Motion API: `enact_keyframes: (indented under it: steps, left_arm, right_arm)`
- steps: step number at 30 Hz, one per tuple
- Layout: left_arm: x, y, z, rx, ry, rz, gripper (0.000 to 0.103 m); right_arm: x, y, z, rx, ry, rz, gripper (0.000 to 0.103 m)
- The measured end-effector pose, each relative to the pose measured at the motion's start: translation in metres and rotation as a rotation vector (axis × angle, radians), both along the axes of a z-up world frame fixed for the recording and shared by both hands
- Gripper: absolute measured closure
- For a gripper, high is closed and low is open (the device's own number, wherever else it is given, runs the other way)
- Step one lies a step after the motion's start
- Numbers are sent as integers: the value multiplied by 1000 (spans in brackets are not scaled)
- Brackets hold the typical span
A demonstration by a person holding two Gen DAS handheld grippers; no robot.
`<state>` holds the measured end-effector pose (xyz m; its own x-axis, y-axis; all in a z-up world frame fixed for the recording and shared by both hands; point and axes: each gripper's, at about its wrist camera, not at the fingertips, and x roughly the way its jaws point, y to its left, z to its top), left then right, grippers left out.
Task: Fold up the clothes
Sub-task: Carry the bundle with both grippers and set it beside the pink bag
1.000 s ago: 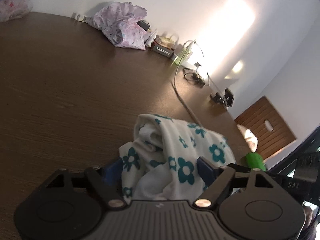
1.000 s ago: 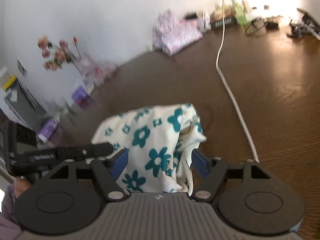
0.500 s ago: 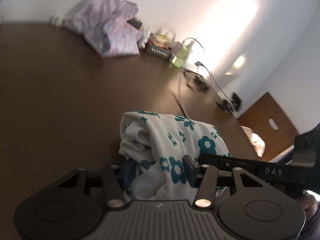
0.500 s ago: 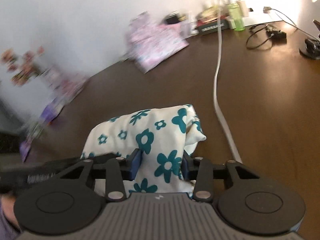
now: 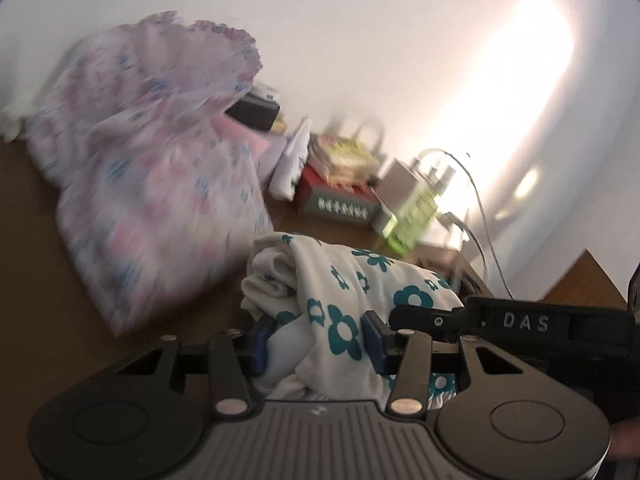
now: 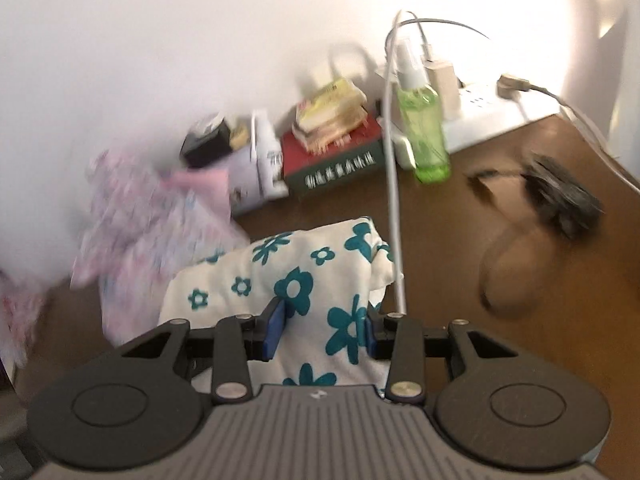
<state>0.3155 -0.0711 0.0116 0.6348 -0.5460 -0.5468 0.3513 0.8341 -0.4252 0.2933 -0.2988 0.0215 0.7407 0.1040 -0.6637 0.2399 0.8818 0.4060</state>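
A folded white garment with teal flowers is held between both grippers above the brown table. My left gripper is shut on its near end. My right gripper is shut on the same garment from the other side, and its black arm shows at the right of the left wrist view. A pink floral garment lies in a heap just ahead on the left, against the wall; it also shows in the right wrist view.
Along the wall stand a red-and-green box with booklets on it, a green spray bottle, a white power strip with cables, and a white cable running down the table. A dark bundle lies at the right.
Both grippers closed on the flowered garment and carried it forward across the table to the back wall. The pink garment and the box are now much nearer.
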Motion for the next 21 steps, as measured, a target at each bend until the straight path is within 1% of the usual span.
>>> enact_keyframes:
  steps: [2,4,5,7,10,11,13,14,15,16,17,20,21]
  left_arm:
    - [12,6,-1,-5,-6,48,57]
    - [17,15,-2,22,-40,85,56]
    - [21,21,-1,39,-59,108,56]
    - [31,32,-1,42,-49,138,56]
    - [40,40,-2,31,-45,144,55]
    - [41,42,-3,19,-42,147,52]
    - [42,46,-3,-4,-31,149,50]
    - [41,49,1,-12,-25,150,51]
    - [35,53,8,-21,-22,162,52]
    - [27,57,17,-25,-32,176,52]
    - [18,58,28,-19,-60,183,52]
    - [-11,59,62,51,-152,208,52]
    - [-22,59,72,82,-173,215,51]
  right_arm:
    - [27,0,-2,20,-3,48,66]
    - [47,8,-3,23,-4,107,66]
    - [54,15,-5,11,-14,132,66]
    - [67,29,-8,-15,-36,181,66]
    - [79,31,-11,-1,-38,183,66]
    - [80,30,-12,4,-38,185,66]
    - [76,23,-8,26,-39,180,58]
    - [72,19,-3,41,-40,170,58]
    - [62,18,8,25,-64,160,57]
    - [52,17,21,7,-90,151,52]
    - [42,16,33,-11,-115,141,51]
    - [5,25,71,-81,-171,140,46]
    - [-8,30,82,-101,-185,141,41]
